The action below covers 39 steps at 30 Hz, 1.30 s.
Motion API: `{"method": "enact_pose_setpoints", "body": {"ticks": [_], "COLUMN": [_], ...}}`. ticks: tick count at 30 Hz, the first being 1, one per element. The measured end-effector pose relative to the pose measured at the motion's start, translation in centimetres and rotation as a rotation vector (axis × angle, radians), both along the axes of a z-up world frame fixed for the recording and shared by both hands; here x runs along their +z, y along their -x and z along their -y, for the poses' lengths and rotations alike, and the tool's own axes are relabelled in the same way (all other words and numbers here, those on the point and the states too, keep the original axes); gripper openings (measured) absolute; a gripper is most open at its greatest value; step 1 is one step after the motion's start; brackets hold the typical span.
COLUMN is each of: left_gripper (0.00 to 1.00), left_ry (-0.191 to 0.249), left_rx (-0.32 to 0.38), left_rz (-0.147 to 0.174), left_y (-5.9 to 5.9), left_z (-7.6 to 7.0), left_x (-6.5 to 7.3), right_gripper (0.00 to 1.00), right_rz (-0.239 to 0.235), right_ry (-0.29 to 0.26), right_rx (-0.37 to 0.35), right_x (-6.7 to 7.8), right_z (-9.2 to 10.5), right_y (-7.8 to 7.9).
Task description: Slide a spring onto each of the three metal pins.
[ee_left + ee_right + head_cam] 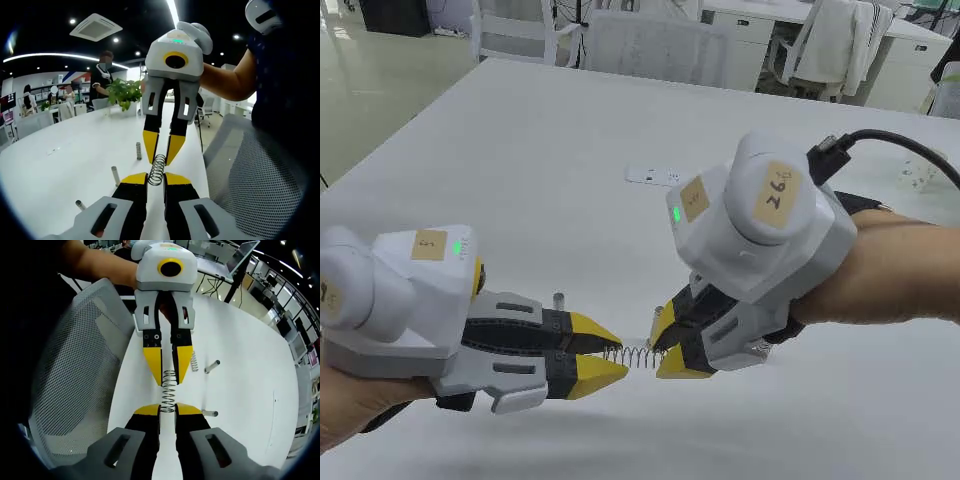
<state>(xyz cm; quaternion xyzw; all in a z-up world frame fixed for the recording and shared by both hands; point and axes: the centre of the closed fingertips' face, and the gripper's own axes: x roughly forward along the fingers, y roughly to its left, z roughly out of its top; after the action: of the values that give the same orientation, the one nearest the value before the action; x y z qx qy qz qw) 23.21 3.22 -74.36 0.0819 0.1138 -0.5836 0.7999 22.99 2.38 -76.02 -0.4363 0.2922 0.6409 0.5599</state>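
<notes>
A small coil spring point(632, 355) hangs in the air just above the white table point(550, 170), stretched between my two grippers. My left gripper point(617, 358) is shut on its left end and my right gripper point(658, 352) on its right end. In the left gripper view, the spring point(157, 169) rises from my left gripper point(156, 178) into the right gripper point(162, 152). Three metal pins point(138, 150) point(115, 176) point(80, 205) stand bare on the table to the left. The right gripper view shows the spring point(169, 392) above my right gripper point(168, 410), with a loose spring point(194, 361) beside a pin point(211, 366).
A white flat strip point(653, 176) lies mid-table beyond the grippers. A black cable point(905, 145) runs from the right gripper. Mesh chairs point(655, 45) stand at the far edge, and one chair point(75, 355) is close beside the table. A potted plant point(122, 92) stands further along.
</notes>
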Motion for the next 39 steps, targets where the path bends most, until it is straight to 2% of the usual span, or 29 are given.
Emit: {"method": "enact_pose_setpoints", "body": {"ticks": [5, 21, 24, 39], "left_gripper": [0.02, 0.02, 0.02, 0.02], "left_ry": [0.008, 0.013, 0.029, 0.047], "left_rx": [-0.021, -0.048, -0.048, -0.056], "left_rz": [-0.003, 0.002, 0.002, 0.023], "left_y": [0.4, 0.8, 0.8, 0.9], "left_z": [0.2, 0.2, 0.2, 0.4], "left_x": [0.0, 0.2, 0.5, 1.7], "right_gripper": [0.08, 0.09, 0.09, 0.1], "right_rz": [0.004, -0.031, -0.033, -0.044], "right_ry": [0.0, -0.004, 0.0, 0.0], "right_rx": [-0.001, -0.011, -0.014, -0.029], "right_x": [0.0, -0.2, -0.4, -0.7], "right_z": [0.2, 0.1, 0.2, 0.2], "right_y": [-0.1, 0.3, 0.3, 0.3]}}
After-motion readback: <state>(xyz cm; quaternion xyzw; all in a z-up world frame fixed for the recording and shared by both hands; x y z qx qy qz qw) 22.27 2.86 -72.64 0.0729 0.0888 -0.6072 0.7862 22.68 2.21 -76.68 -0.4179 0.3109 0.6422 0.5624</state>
